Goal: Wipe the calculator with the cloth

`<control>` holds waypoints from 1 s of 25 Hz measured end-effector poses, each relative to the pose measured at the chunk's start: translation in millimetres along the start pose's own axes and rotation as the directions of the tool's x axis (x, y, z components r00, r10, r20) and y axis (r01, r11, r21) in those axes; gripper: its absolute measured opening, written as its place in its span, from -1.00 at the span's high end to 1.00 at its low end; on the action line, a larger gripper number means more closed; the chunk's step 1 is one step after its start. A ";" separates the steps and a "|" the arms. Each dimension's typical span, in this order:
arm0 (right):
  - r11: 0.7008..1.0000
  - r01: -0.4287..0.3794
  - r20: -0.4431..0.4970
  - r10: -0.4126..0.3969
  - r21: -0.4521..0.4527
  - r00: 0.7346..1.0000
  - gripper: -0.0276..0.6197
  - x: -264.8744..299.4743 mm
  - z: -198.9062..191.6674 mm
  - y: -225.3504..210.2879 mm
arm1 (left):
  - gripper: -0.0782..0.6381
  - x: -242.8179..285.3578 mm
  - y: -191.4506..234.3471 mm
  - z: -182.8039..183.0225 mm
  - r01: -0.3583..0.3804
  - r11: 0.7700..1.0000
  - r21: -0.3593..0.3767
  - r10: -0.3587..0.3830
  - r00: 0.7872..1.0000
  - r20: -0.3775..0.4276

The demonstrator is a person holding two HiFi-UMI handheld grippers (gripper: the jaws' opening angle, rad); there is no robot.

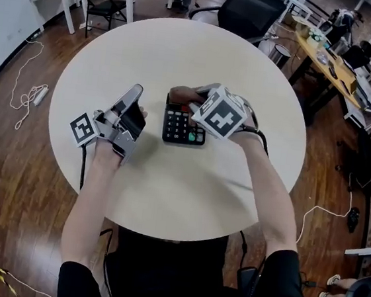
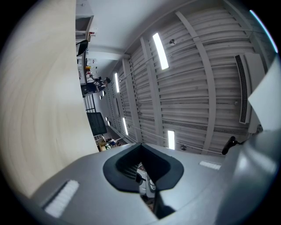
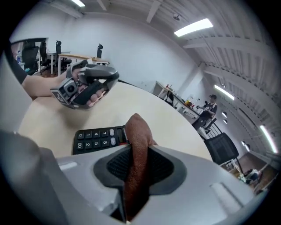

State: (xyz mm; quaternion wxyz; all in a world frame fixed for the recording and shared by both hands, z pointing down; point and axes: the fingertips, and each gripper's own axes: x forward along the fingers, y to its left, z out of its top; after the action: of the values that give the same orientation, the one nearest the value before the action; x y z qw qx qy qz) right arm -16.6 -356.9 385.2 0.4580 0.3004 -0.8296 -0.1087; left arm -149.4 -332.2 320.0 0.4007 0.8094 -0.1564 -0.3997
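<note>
Over the calculator [image 1: 175,127], right gripper [image 3: 138,151] jaws pinch the cloth [image 3: 137,131], seemingly touching it; left gripper [image 2: 147,174] jaws pressed together.

Bright ceiling strips [image 2: 160,50], fisheye-warped dark edges.

Left gripper [image 2: 142,154] fingers closed, empty; right gripper [image 3: 139,154] fingers pinching cloth [image 3: 137,128].
</note>
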 end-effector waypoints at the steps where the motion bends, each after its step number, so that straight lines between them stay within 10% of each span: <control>1: 1.000 -0.018 -0.016 0.018 -0.022 1.000 0.61 2.5 -0.8 6.4 | 0.77 -0.3 0.6 -0.6 -0.001 1.000 -0.001 0.001 1.000 0.001; 13: 0.924 -0.333 -0.079 0.323 -0.189 0.943 0.61 -61.3 -34.2 131.4 | 0.77 1.2 1.8 -1.0 -0.012 1.000 0.016 0.013 1.000 -0.012; 18: 0.996 -0.090 0.024 0.090 0.025 0.996 0.61 -53.4 -43.1 31.7 | 0.77 2.2 1.6 -1.6 -0.009 1.000 0.017 0.009 1.000 -0.018; 21: 0.989 0.070 0.032 -0.075 0.129 0.997 0.61 -32.7 -49.7 -31.1 | 0.77 1.0 1.1 -1.9 -0.007 1.000 0.014 0.007 1.000 -0.013; 25: 0.990 0.021 0.027 -0.025 0.138 0.999 0.61 -11.5 -51.4 -29.1 | 0.77 0.8 1.1 -2.4 -0.006 1.000 0.021 0.006 1.000 -0.017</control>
State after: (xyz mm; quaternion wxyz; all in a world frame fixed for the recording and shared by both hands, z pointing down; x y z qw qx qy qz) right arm 41.9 -368.3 392.5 0.4228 0.3392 -0.8381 -0.0610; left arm -147.0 -332.0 321.3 0.3948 0.8165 -0.1595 -0.3899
